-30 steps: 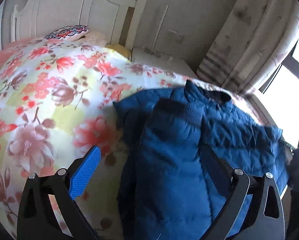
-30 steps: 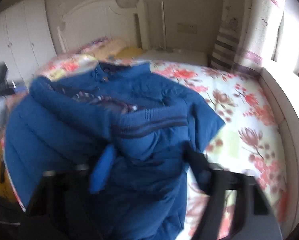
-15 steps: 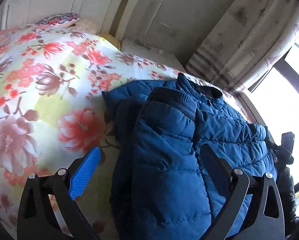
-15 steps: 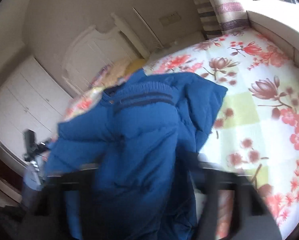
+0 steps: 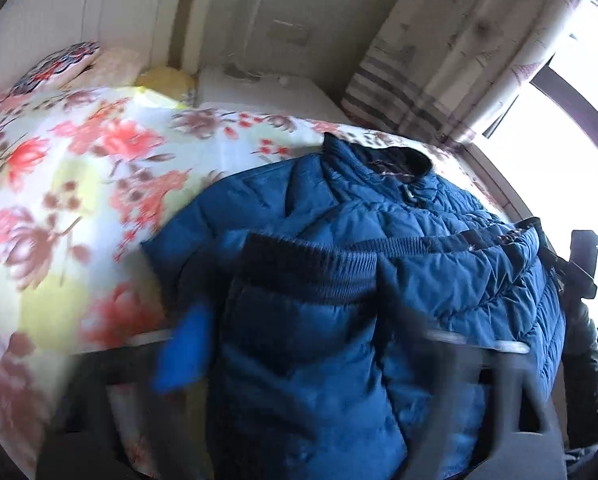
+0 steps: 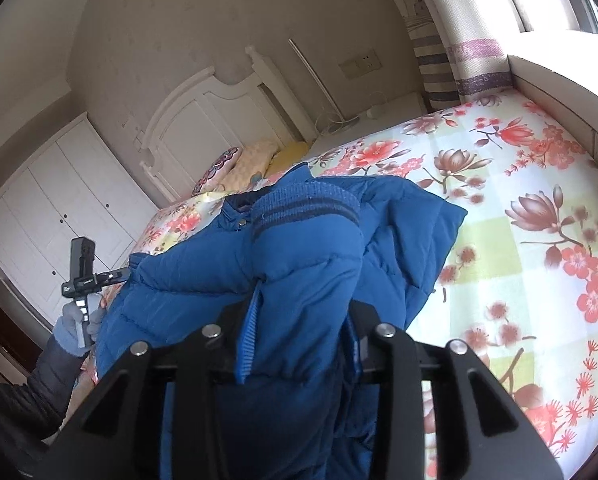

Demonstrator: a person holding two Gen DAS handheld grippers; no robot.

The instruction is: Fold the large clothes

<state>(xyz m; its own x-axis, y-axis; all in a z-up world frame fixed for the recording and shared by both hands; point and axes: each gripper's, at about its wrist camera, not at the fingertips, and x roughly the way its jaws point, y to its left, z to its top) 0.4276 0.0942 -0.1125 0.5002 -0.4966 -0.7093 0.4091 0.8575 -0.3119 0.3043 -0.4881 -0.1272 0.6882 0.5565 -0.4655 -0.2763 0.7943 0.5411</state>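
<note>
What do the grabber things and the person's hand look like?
The right gripper is a black frame with triangle-shaped holes and shiny round bolts. Its fingers have ridged bright blue pads. The left gripper looks blurred, dark, with a blue pad too. From the right wrist view, the left hand wears a light blue-grey knit glove and a dark puffy sleeve.

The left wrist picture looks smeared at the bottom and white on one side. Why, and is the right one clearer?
Left wrist view: the closing left gripper is motion-blurred around the blue jacket, and the window glares white. Right wrist view: sharp, evenly lit, edges bent by the fisheye.
</note>
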